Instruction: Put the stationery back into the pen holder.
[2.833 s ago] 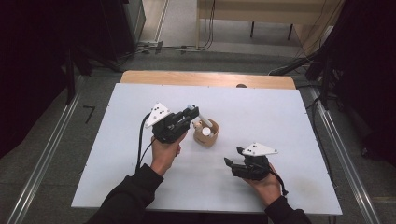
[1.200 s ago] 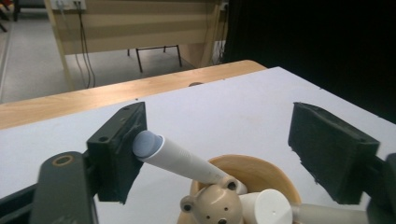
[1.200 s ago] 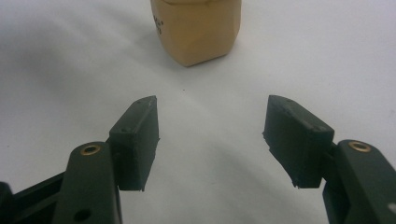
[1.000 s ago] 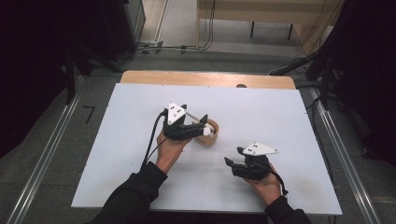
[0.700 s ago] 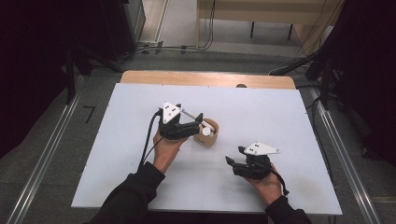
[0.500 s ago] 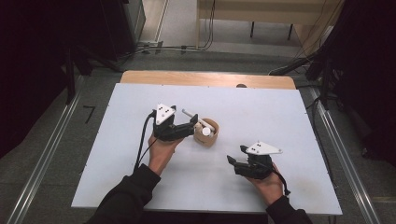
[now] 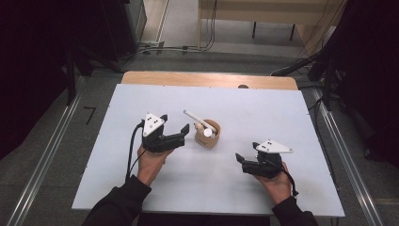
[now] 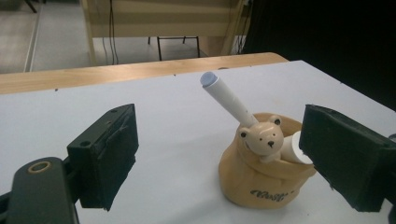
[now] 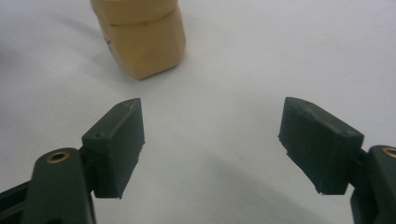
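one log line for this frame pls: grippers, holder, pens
left gripper: open, empty, beside bear holder | right gripper: open, empty, low over table | holder: upright, two white pens in it, long pen leaning

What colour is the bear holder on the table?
Tan, with dark lettering low on the holder; the left gripper view shows it best.

left tool (image 7: 176, 128) drawn back leftward off the bear holder (image 7: 208, 133), jaws apart, white pen (image 7: 194, 117) left in it
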`<state>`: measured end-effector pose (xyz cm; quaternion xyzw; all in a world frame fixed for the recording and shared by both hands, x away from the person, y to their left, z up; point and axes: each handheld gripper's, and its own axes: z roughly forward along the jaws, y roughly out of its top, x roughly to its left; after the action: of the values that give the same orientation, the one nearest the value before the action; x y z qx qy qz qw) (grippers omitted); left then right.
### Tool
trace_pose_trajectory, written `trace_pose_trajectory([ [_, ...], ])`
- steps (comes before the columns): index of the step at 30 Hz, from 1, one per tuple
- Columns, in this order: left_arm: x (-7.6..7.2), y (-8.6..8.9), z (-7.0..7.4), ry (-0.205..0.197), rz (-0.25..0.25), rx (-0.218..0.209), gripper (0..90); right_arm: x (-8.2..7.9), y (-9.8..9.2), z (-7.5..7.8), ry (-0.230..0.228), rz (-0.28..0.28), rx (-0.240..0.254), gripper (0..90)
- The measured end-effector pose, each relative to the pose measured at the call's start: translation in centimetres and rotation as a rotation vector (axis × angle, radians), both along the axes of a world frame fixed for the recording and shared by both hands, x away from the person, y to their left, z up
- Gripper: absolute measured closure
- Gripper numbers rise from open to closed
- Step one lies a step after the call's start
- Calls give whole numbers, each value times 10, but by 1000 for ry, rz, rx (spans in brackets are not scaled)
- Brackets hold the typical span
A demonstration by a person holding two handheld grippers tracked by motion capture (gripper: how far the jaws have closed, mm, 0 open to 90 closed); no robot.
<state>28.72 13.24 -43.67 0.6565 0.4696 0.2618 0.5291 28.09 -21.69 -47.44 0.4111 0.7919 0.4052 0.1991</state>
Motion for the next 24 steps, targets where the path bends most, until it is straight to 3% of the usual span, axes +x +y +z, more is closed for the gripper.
trace_pose_trajectory([
  [5, -8, 8, -2, 13, 14, 0, 106, 1, -6, 1, -7, -37, -12, 155],
  [24, -23, 35, -19, 76, 52, 60, 97, 3, -25, 6, -6, -86, -1, 151],
])
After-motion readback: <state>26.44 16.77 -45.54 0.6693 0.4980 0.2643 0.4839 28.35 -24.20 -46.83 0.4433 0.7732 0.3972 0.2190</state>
